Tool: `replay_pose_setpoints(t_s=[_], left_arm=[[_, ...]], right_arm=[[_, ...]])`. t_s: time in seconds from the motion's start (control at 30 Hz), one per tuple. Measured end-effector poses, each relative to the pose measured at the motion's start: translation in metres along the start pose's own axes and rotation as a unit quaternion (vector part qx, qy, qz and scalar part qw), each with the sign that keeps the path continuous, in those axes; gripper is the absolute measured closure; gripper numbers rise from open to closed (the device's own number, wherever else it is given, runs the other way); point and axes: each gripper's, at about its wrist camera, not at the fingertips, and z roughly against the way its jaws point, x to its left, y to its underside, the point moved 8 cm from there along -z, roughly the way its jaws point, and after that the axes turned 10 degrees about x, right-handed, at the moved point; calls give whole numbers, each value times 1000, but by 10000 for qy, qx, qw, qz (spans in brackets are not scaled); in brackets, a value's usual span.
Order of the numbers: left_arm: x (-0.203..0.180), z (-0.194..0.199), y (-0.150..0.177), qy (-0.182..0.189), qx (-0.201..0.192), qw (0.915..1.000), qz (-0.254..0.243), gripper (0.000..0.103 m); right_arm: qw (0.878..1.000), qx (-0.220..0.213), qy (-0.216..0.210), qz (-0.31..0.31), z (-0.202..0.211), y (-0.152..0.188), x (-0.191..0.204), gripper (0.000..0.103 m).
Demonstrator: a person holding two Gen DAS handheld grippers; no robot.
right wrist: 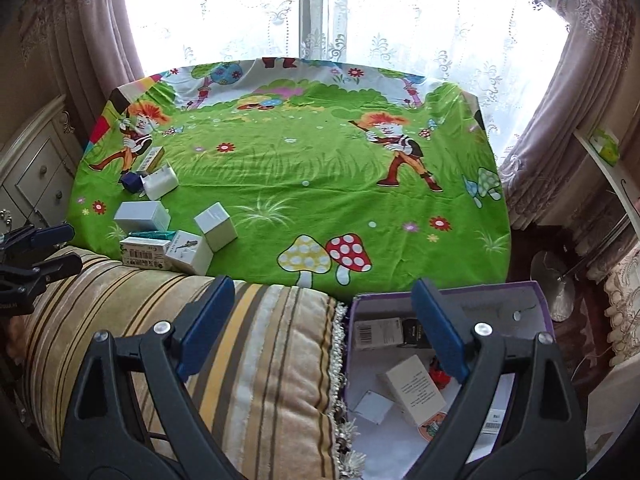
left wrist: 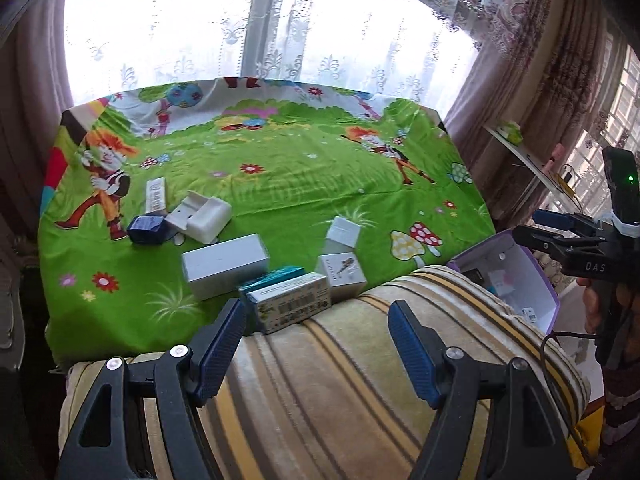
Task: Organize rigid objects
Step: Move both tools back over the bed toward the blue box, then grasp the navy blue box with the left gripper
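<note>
Several small boxes lie on the green cartoon sheet [left wrist: 288, 184]: a grey box [left wrist: 224, 266], a barcode box [left wrist: 290, 306], a white cube [left wrist: 342, 232], a printed white box [left wrist: 342, 276], a white case [left wrist: 202, 214] and a dark blue box [left wrist: 146, 229]. They also show in the right wrist view, the grey box [right wrist: 142, 216] among them. A purple-rimmed box [right wrist: 448, 364] holds several small packs. My left gripper [left wrist: 318, 344] is open and empty over a striped cushion [left wrist: 340, 380]. My right gripper [right wrist: 324, 324] is open and empty, its right finger above the purple box.
The striped cushion [right wrist: 160, 340] lies along the sheet's near edge, left of the purple box. Curtains and a window stand behind. A cream drawer cabinet [right wrist: 36, 176] is at the left. A shelf [right wrist: 600, 148] is at the right.
</note>
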Motion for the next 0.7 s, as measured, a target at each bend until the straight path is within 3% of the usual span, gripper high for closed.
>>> replay_pose_setpoints(t_s=[0.4, 0.7], left_arm=[[100, -10, -23, -514, 357, 9963, 582, 28], [159, -52, -57, -700, 730, 9923, 709, 28]], right_arm=[[9963, 382, -385, 660, -43, -34, 67, 11], [9901, 620, -745, 1016, -75, -72, 110, 11]])
